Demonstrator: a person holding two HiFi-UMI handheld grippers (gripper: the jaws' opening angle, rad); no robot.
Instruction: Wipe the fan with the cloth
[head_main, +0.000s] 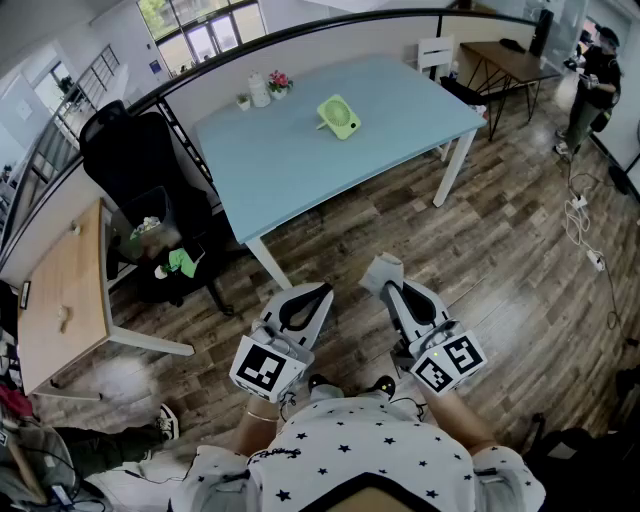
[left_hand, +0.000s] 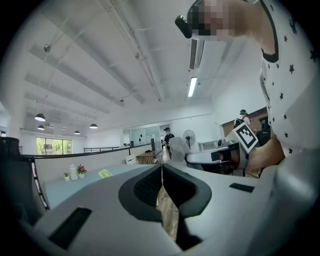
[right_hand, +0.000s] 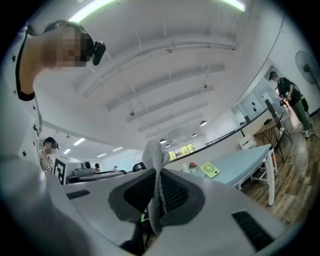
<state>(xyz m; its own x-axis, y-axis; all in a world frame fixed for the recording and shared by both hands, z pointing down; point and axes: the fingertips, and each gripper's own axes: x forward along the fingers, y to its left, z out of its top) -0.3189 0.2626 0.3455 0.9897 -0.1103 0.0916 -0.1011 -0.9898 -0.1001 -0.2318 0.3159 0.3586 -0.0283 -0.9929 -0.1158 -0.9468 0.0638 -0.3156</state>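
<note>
A small green fan (head_main: 340, 116) stands on the light blue table (head_main: 400, 130), far ahead of both grippers; it also shows small as the fan (right_hand: 209, 170) and the fan (left_hand: 105, 173). My right gripper (head_main: 384, 283) is shut on a grey cloth (head_main: 383, 269), whose bunched end sticks out past the jaws as the cloth (right_hand: 156, 170). My left gripper (head_main: 321, 292) is shut with nothing between its jaws (left_hand: 162, 167). Both grippers are held close to my body, over the wooden floor, short of the table.
A white bottle (head_main: 259, 89) and a small flower pot (head_main: 279, 82) stand at the table's far edge. A black office chair (head_main: 140, 170) sits left of the table, beside a wooden desk (head_main: 60, 290). A person (head_main: 592, 85) stands at far right; cables (head_main: 585, 225) lie on the floor.
</note>
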